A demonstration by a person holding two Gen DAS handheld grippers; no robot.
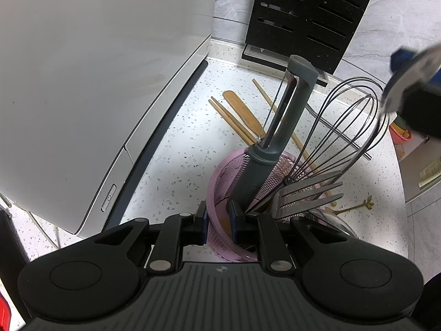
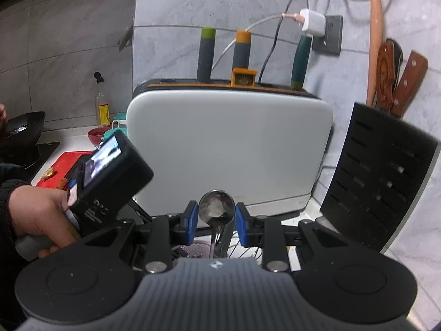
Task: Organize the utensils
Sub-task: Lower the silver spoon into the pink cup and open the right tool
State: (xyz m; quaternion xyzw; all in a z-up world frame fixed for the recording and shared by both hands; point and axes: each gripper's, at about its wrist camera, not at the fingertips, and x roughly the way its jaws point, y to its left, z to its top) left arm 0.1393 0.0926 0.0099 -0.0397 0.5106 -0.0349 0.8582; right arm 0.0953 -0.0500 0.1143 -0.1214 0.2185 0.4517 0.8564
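Note:
A pink mesh utensil basket (image 1: 220, 173) stands on the speckled counter. It holds a grey peeler (image 1: 278, 135), a wire whisk (image 1: 341, 129) and steel forks (image 1: 308, 193). My left gripper (image 1: 219, 220) straddles the basket's near rim with its jaws a little apart. Wooden chopsticks (image 1: 231, 118) and a wooden spatula (image 1: 242, 110) lie on the counter beyond the basket. My right gripper (image 2: 216, 220) is above the basket (image 2: 193, 248), with a steel spoon (image 2: 216, 207) bowl-up between its blue pads; the right gripper also shows blurred at the right of the left wrist view (image 1: 413, 82).
A white appliance (image 1: 91, 82) stands left of the basket, with knife handles (image 2: 205, 55) in its top. A black slotted knife block (image 1: 306, 13) stands behind. A small gold fork (image 1: 355, 207) lies at the right. A red board (image 2: 63, 165) and a pan (image 2: 24, 127) are far left.

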